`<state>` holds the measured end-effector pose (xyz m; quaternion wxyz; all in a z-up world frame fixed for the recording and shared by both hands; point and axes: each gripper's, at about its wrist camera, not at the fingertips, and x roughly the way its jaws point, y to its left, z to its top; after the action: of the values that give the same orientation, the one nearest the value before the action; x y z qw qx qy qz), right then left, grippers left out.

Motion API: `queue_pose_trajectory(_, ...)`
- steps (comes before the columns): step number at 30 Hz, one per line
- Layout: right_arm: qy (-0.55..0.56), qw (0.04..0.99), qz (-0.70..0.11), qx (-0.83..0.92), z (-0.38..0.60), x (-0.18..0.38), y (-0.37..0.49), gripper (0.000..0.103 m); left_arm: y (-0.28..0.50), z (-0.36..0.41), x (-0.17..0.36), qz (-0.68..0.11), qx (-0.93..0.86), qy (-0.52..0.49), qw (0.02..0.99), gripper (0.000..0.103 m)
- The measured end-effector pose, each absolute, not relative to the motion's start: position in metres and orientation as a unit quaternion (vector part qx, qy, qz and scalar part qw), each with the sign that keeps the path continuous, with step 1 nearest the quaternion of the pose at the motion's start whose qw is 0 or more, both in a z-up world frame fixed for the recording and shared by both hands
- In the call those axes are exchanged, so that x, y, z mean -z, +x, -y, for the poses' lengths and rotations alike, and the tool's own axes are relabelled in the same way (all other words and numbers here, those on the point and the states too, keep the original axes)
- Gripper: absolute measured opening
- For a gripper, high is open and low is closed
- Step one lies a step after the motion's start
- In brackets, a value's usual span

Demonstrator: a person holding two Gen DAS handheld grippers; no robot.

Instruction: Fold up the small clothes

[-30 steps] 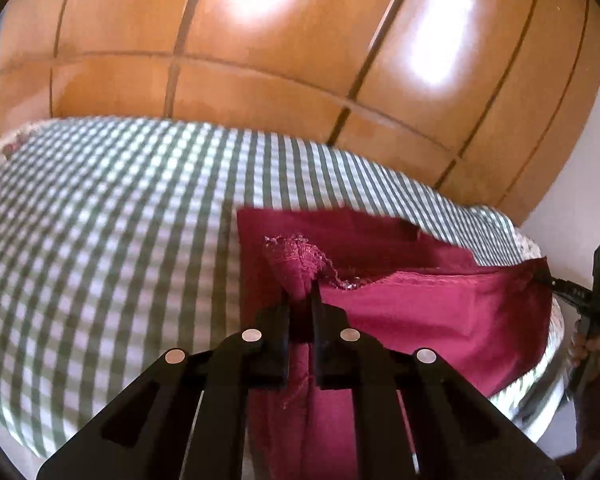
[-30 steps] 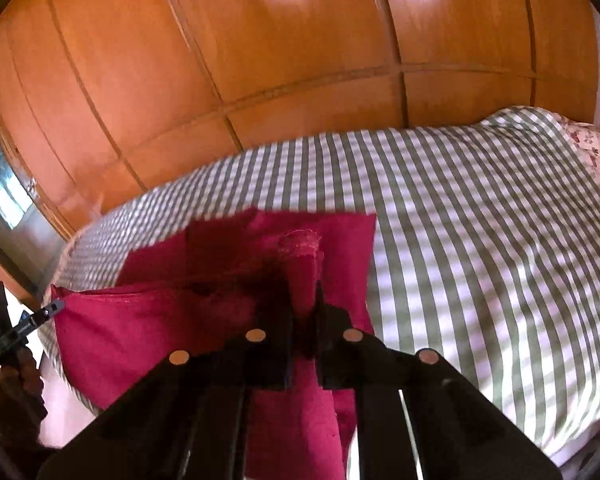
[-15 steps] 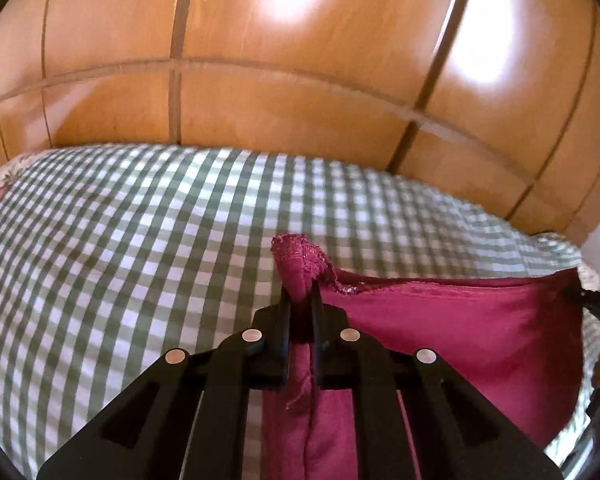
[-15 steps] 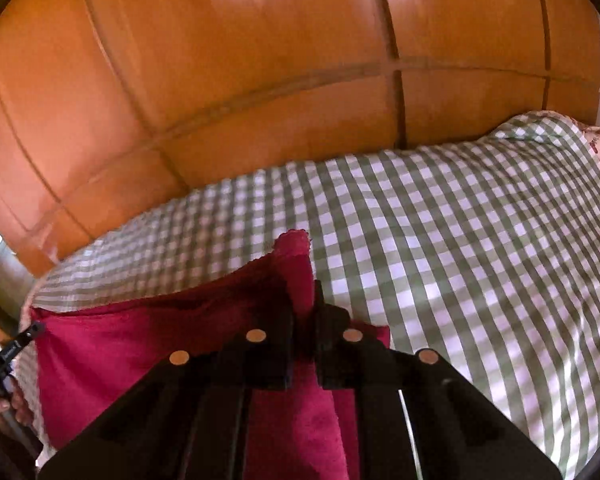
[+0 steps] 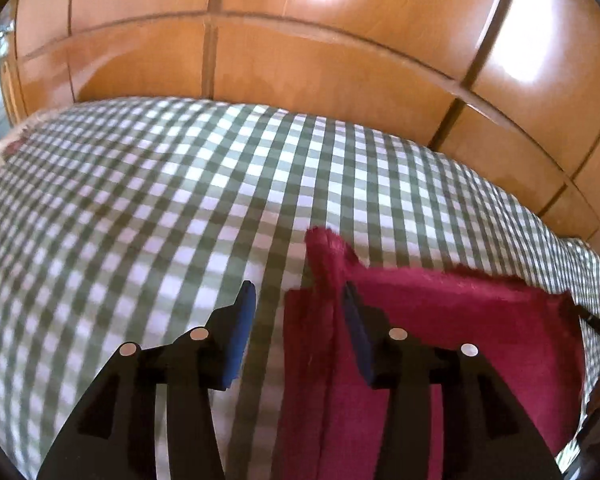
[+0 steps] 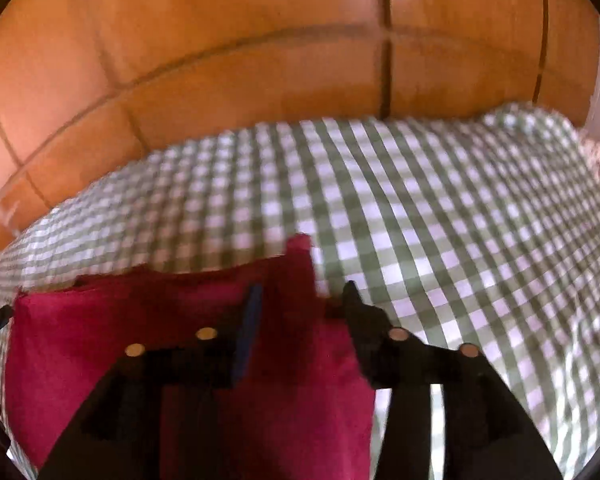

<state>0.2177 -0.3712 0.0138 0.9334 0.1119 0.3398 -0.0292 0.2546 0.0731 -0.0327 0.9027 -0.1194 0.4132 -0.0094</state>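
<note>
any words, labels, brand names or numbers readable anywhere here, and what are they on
None: no readable text in either wrist view.
Red garment: no tag or print showing.
Checked bedspread: pattern only.
Wooden wardrobe doors: bare panels and glare.
Left claw and right claw: no markings, only round metal studs.

Home bedroom: bed under green-white gingham sheet (image 5: 180, 208), glossy wooden wardrobe doors (image 5: 300, 60) at 12 o'clock.

Right gripper (image 6: 300, 300) jaws just opened; red cloth (image 6: 140, 340) corner between them.
</note>
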Motion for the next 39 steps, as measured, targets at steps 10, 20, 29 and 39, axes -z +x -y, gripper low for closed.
queue_pose_trajectory(10, 0.051, 0.937, -0.337, -0.079, 0.284, 0.001, 0.12, 0.066, 0.128, -0.088, 0.048, -0.422, 0.055, -0.162, 0.89, 0.054)
queue_pose_trajectory(20, 0.156, 0.917, -0.362, 0.056, 0.374, 0.041, 0.051, 0.066, 0.084, -0.083, 0.064, -0.424, 0.096, -0.176, 0.883, 0.053)
queue_pose_trajectory(29, 0.203, 0.893, -0.401, 0.003, 0.382, 0.064, 0.056, 0.015, 0.098, -0.072, 0.059, -0.419, 0.129, -0.172, 0.882, 0.007)
queue_pose_trajectory(39, 0.179, 0.894, -0.41, -0.005, 0.384, 0.057, 0.033, 0.011, 0.077, -0.083, 0.06, -0.442, 0.117, -0.167, 0.873, 0.006)
